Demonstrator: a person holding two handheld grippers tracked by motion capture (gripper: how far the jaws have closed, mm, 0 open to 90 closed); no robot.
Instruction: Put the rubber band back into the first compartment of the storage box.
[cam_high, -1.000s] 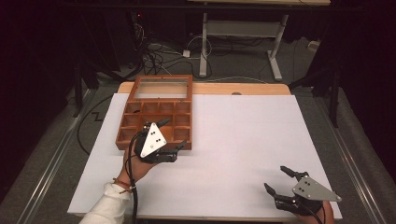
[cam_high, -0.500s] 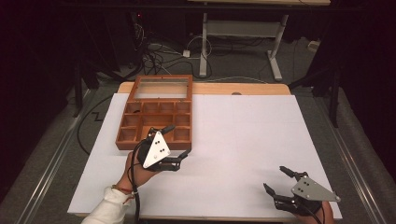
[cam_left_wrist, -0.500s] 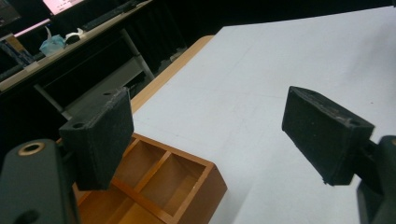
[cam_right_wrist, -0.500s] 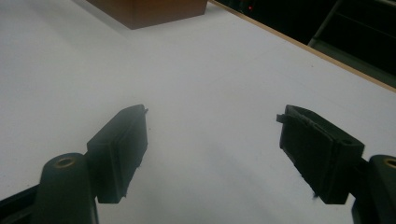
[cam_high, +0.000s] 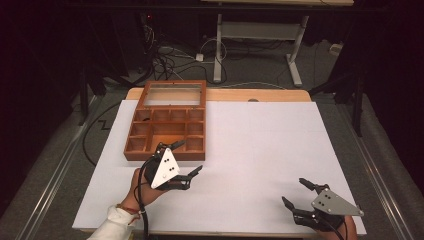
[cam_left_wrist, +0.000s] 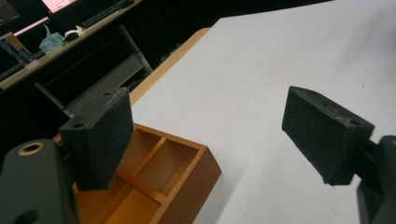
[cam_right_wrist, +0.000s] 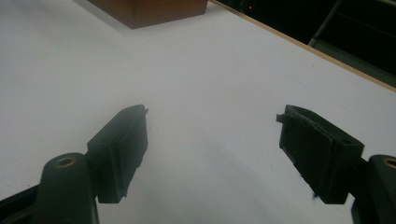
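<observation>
Wooden tray (cam_high: 150, 150) — long axis front-back, L gripper (cam_high: 188, 157) agape beside

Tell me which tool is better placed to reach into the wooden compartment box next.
Left. The left tool hangs open at the near edge of the wooden compartment box, one jaw over a compartment. The right tool, also open, sits at the near right corner of the white table, far from the box.

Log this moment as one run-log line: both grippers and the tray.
left gripper: open, empty, at near edge of wooden tray | right gripper: open, empty, over white table | tray compartments: look empty
</observation>
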